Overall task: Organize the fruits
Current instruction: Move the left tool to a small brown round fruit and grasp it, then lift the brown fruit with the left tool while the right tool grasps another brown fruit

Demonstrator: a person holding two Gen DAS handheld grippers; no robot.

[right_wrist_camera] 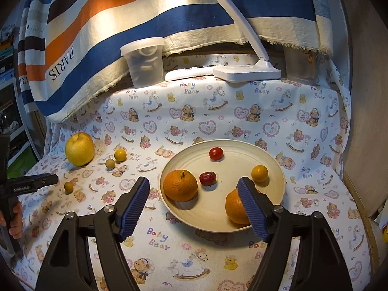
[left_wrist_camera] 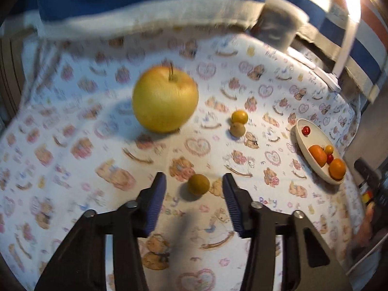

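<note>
Left hand-held gripper (left_wrist_camera: 194, 184), bottom centre of left wrist view: jaws apart, one small yellow-brown fruit (left_wrist_camera: 198, 184) on the cloth between the pads, neither pad touching it. Beyond it, mid frame: two more small fruits touching each other, one dull brown-yellow fruit (left_wrist_camera: 237, 129) in front, one bright yellow fruit (left_wrist_camera: 239, 117) behind. Farther, upper centre: one big yellow apple (left_wrist_camera: 165, 99), stem up, blurred.

Right hand-held gripper (right_wrist_camera: 194, 186), bottom of right wrist view: jaws wide, nothing between them, hanging over the near rim of one cream plate (right_wrist_camera: 242, 226). On the plate, five fruits: two oranges, near orange (right_wrist_camera: 234, 206) partly behind the right pad, left orange (right_wrist_camera: 180, 184); two small red fruits, centre red fruit (right_wrist_camera: 207, 178) and far red fruit (right_wrist_camera: 216, 153); one small yellow plate fruit (right_wrist_camera: 259, 173) at right.

Back of desk (right_wrist_camera: 169, 254), top of frame: one translucent tub (right_wrist_camera: 143, 61), one white lamp (right_wrist_camera: 247, 72).
</note>
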